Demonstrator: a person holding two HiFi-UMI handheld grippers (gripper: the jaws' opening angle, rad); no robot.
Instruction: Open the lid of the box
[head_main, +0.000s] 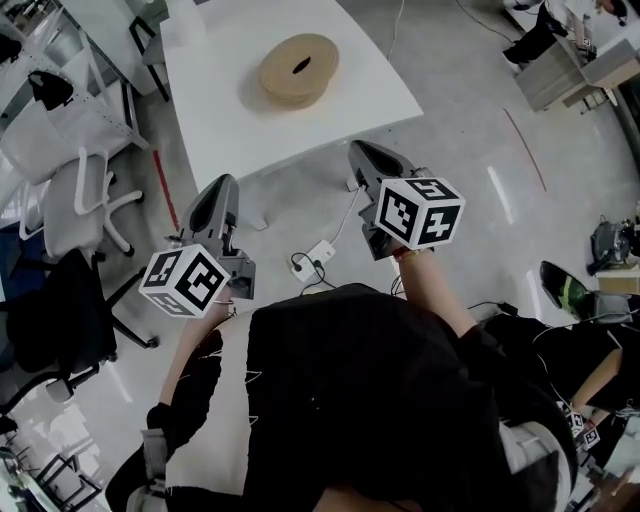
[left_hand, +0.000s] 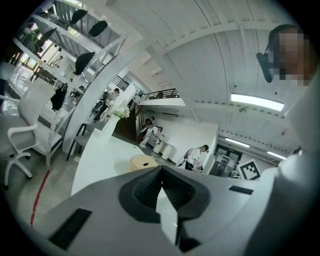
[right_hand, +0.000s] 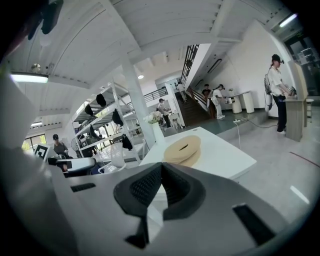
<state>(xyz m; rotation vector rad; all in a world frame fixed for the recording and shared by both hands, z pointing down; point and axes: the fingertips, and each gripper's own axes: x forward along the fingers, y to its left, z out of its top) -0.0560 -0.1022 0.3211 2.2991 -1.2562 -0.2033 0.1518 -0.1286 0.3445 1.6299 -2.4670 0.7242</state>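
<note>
Sitting at twelve o'clock from the person, the box rests near the middle of the white surface, well apart from both grippers and with nothing else close to it. It is round, low and tan, with a matte finish, and its lid is on, covering the whole top and carrying a dark slot at its centre. It appears to be thin card or light wood, so it is probably light and fairly stiff, not fragile, though its walls could give under a hard squeeze. The lid's edge looks slightly wider than the base beneath it, and that rim is the likely place to take hold, most easily on the near side at six o'clock. The slot may offer a second purchase. Being light on a smooth top, the base could slide or rise together with the lid, so one gripper would probably need to steady it.

The left gripper is held over the floor at about seven o'clock from the box, its jaws pressed together with nothing between them. The right gripper is at about five o'clock, just short of the surface's near edge, likewise closed and empty.
</note>
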